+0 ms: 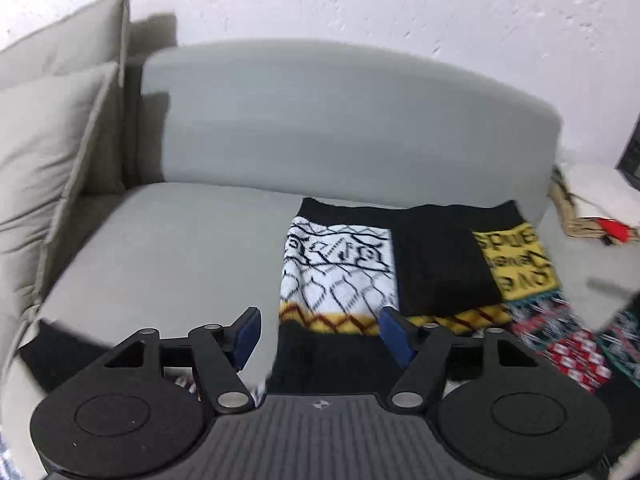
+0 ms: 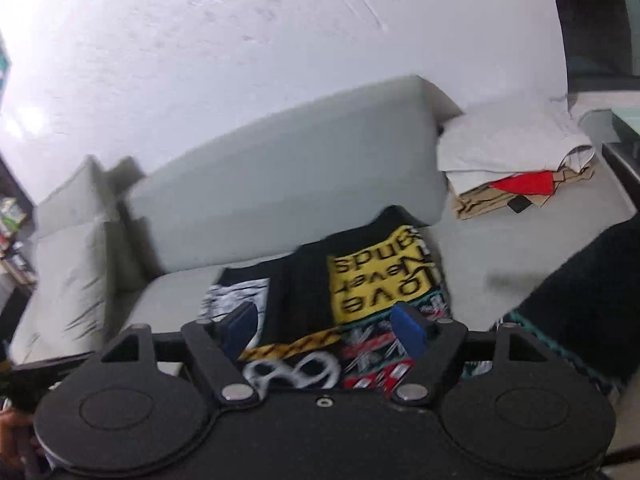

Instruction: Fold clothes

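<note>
So the thing to fold is a patchwork knit sweater [image 1: 400, 272] lying mostly flat on the seat of a grey sofa [image 1: 160, 248], toward the right side, its far hem up against the backrest. It looks like a chunky knit, so I'd guess it's soft and floppy with some weight to it, grippy rather than slippery, and nothing fragile about it. The panels are a mix: white with black lines, plain black, a yellow block with lettering, and a busy red and teal patch nearest the camera on the right. I'd grab it at the near edge or the corners, where the knit bunches thick enough to pinch. The left gripper [image 1: 318, 334] is spread wide over the near edge with nothing between its blue pads, and the right gripper [image 2: 324, 330] is spread over the yellow patch, also empty. A stack of folded clothes [image 2: 512, 160] sits far right, with pale cushions [image 1: 52, 128] on the left.
</note>
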Demonstrator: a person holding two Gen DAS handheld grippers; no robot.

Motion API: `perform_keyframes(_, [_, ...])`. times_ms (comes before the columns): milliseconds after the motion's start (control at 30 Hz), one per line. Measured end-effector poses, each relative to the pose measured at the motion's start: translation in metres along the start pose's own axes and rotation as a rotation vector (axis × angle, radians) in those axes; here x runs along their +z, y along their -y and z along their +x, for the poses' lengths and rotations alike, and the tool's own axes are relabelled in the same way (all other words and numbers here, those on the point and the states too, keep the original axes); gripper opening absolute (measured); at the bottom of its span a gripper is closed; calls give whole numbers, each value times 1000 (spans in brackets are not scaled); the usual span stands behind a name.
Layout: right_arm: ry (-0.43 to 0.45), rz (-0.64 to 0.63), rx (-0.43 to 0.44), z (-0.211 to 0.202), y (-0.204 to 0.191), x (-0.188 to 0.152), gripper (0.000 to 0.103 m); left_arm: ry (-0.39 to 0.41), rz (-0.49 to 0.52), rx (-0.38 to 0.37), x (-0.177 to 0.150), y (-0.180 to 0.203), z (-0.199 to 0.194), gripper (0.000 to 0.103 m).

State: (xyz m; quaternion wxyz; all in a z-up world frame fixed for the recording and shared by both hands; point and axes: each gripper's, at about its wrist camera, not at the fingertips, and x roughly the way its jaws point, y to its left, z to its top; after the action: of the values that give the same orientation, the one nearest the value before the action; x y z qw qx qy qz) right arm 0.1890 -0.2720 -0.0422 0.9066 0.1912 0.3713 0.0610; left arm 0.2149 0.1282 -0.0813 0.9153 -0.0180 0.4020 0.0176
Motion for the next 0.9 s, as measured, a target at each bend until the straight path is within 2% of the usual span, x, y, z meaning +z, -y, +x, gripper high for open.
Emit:
perform_keyframes(67, [-30,34,-16,46,21,8,69,-17,-7,13,6,-5,42,69])
perform_keyframes(100, [-43,47,-25,68,31,12,59,-21,-15,29,8,-7,61,69])
perform_keyframes(167, [-61,69,-43,108,50,20,50,-16,-21,61,15,-12,97,70])
perform_keyframes(300, [-52,103,-72,172,81,36,50,8,5,107,30,-15,150,84])
perform_keyframes(400, [-44,103,-99,212,98,48,58,17,-6,113,45,-19,180,87])
perform_keyframes(533, [-67,113,-86,257,112,55,58,-11,32,83,61,-16,221,84])
perform_keyframes(600, [-71,85,-87,271,109,55,54,-27,46,51,63,-11,233,77])
perform_keyframes(633, [-72,48,-100,275,104,53,53,-35,54,35,64,-9,239,77])
perform_keyframes(667, [-72,11,-113,279,98,52,49,-42,61,19,65,-6,245,71])
perform_keyframes(700, [-73,-26,-126,283,92,50,45,-46,68,1,65,-3,250,49])
perform_keyframes(733, [-74,-64,-138,288,87,48,41,-31,78,-22,64,2,247,33])
perform_keyframes(767, [-74,-101,-151,292,81,46,27,-13,98,-13,63,9,241,12])
perform_keyframes(800, [-75,-138,-164,296,76,44,19,19,146,38,60,19,234,12])
perform_keyframes(833, [-32,-195,-198,290,66,41,17,78,202,96,54,29,222,12])
perform_keyframes(900, [130,-303,-284,265,50,32,16,182,230,158,46,34,205,12])
